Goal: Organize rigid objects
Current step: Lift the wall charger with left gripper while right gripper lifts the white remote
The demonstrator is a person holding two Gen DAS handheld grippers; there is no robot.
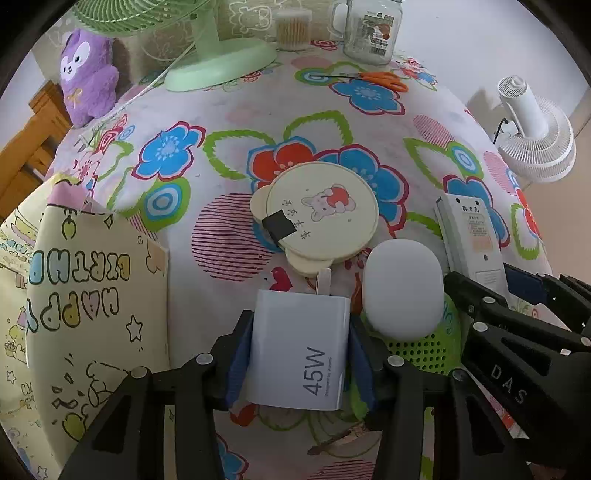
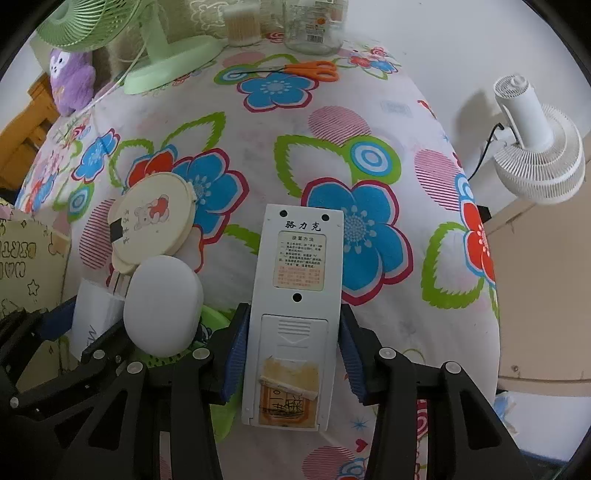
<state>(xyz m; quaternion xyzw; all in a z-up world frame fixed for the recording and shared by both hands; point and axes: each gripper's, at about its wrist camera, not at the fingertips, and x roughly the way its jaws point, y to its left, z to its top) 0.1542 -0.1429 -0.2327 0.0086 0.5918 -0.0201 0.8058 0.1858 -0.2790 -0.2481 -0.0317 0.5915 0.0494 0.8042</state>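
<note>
My left gripper (image 1: 297,350) is shut on a white 45W charger (image 1: 299,350), its blue pads pressing both sides. My right gripper (image 2: 291,350) is shut on a white remote control (image 2: 295,314) lying back side up, with a taped battery cover. Between the two lies a white egg-shaped case (image 1: 402,288), resting partly on a green perforated basket (image 1: 424,350). A cream bear-shaped round mirror (image 1: 317,214) lies on the flowered tablecloth (image 1: 229,155) just beyond the charger. In the left wrist view the right gripper (image 1: 517,306) shows at the right edge, holding the remote (image 1: 471,236).
A yellow birthday gift bag (image 1: 92,295) stands at the left. Orange scissors (image 1: 369,78), a green fan's base (image 1: 221,62), a glass jar (image 1: 369,33), a cotton-swab box (image 1: 293,27) and a purple plush (image 1: 86,79) sit at the far edge. A white fan (image 2: 535,147) stands off the table's right.
</note>
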